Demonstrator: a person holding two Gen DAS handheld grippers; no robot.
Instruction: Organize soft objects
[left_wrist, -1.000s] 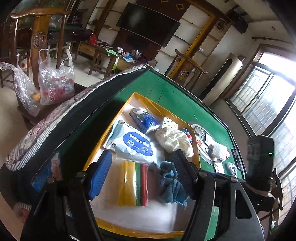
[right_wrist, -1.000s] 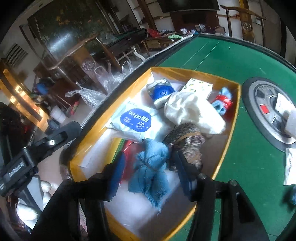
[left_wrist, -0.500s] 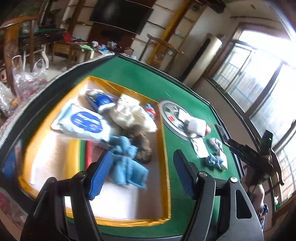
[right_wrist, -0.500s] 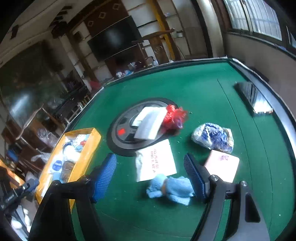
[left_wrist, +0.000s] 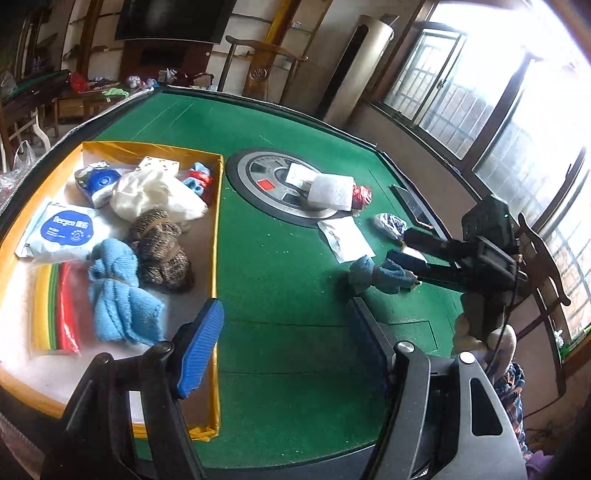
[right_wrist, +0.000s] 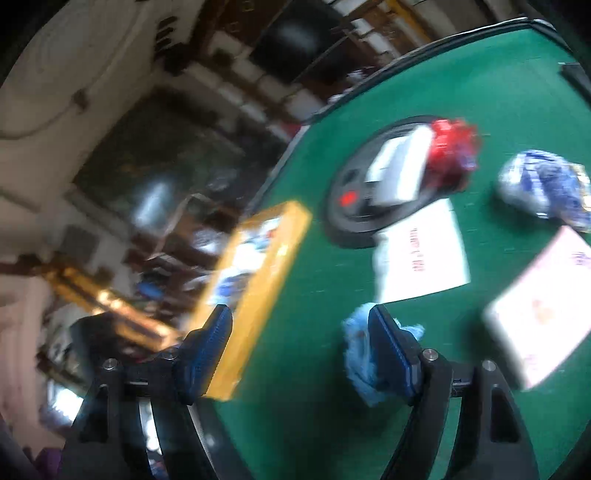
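The yellow box (left_wrist: 218, 229) at the left of the green surface (left_wrist: 280, 266) already collects the soft things: a blue knitted cloth (left_wrist: 118, 295), a brown knitted bundle (left_wrist: 162, 251), a white cloth bag (left_wrist: 155, 195) and a wipes pack (left_wrist: 62, 229), laid side by side so each stays easy to see. A second blue cloth (left_wrist: 376, 275) lies loose on the surface at the right, near a white paper sachet (left_wrist: 345, 238) and a blue-patterned packet (left_wrist: 391, 223), so it looks like the next thing to be boxed. The right tool (right_wrist: 299, 350) reaches low toward it, tilted, its fingers spread and pinching nothing; one finger (right_wrist: 391, 350) stands over the cloth, which lies outside the gap. The left tool (left_wrist: 284, 343) hovers near the box's near corner, angled down, spread and empty.
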